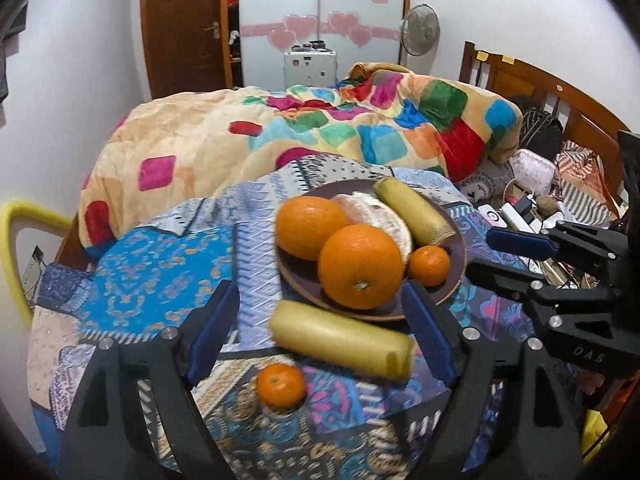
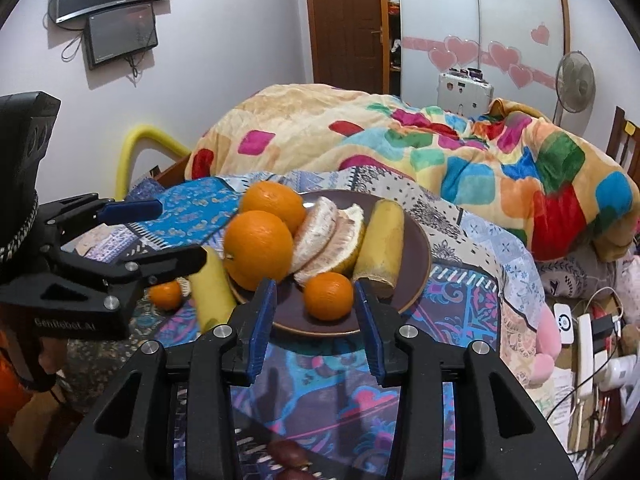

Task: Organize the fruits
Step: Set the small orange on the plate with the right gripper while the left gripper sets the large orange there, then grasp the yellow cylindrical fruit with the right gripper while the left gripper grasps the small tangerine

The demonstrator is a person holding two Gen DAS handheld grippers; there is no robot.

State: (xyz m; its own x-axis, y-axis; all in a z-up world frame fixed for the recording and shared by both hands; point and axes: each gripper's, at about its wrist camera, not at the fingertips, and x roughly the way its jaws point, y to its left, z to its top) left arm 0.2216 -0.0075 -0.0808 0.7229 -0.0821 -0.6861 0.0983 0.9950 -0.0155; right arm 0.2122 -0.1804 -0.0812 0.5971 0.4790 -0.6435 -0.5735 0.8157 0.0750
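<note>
A dark plate point(image 1: 304, 286) point(image 2: 416, 248) holds two large oranges point(image 1: 360, 266) point(image 2: 258, 248), pomelo wedges point(image 2: 332, 236), a banana piece point(image 1: 412, 210) point(image 2: 380, 242) and a small mandarin point(image 1: 429, 265) point(image 2: 328, 296). On the patterned cloth before the plate lie a second banana piece point(image 1: 340, 338) point(image 2: 212, 292) and a small mandarin point(image 1: 281, 385) point(image 2: 165, 294). My left gripper point(image 1: 320, 332) is open, its fingers either side of the loose banana piece. My right gripper point(image 2: 314, 316) is open and empty, at the plate's near rim by the mandarin.
A bed with a colourful quilt point(image 1: 320, 128) lies behind. Cables, chargers and clutter point(image 2: 588, 332) sit at the right. A dark reddish fruit point(image 2: 288, 454) shows under my right gripper. A yellow chair back point(image 1: 16, 232) stands at the left.
</note>
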